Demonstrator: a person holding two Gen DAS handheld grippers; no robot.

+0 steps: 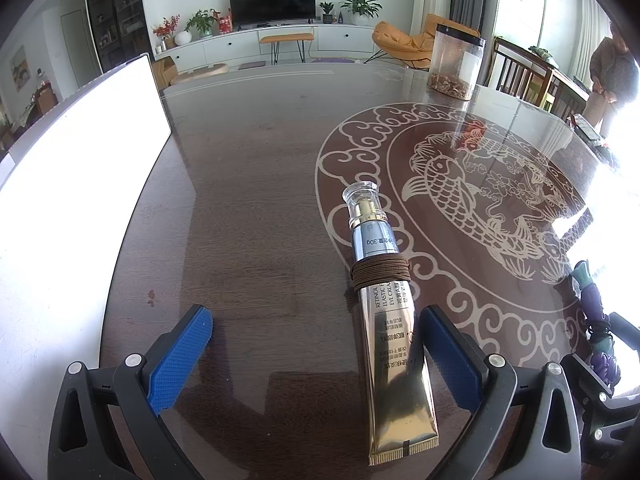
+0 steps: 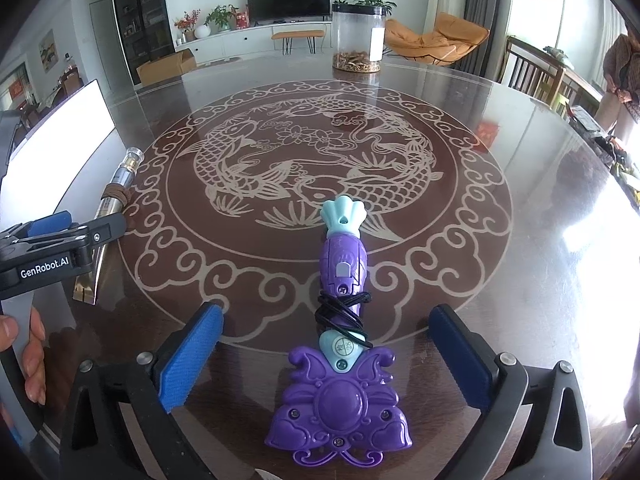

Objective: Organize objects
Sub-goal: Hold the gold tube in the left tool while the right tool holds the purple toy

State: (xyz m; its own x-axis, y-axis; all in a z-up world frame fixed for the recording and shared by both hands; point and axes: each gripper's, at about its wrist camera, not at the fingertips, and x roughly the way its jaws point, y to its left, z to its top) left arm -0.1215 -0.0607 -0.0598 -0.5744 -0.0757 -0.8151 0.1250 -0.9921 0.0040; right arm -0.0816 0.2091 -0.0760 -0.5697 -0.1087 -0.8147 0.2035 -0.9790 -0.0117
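A glossy dark wooden table [image 2: 520, 184] carried a pale inlaid ring of carp and clouds [image 2: 312, 168], and everything lay around that ring. Left of it stood a bright white flat panel [image 1: 80, 200], tilted and overexposed. At the ring's left rim lay a gold eye-cream tube with a clear cap [image 1: 390, 304], cap towards the far side, with a brown cord [image 1: 380, 274] wound round its middle. The left gripper [image 1: 320, 356] hovered at the tube's crimped end with its blue pads spread wide; the tube lay nearer the right pad, and neither pad pressed on it. In the right wrist view a person's hand [image 2: 28, 344] showed beside that gripper's black frame.

Across the ring's near rim lay a purple plastic toy wand with a pale blue shell-shaped tip [image 2: 342, 344], a black cord [image 2: 344, 316] looped round its shaft. The right gripper [image 2: 326, 356] stood released on either side of the wand's butterfly-shaped head, pads clear of it. Beyond the ring's far edge stood a clear cylindrical jar [image 2: 358, 38] with dry brown bits at its bottom.
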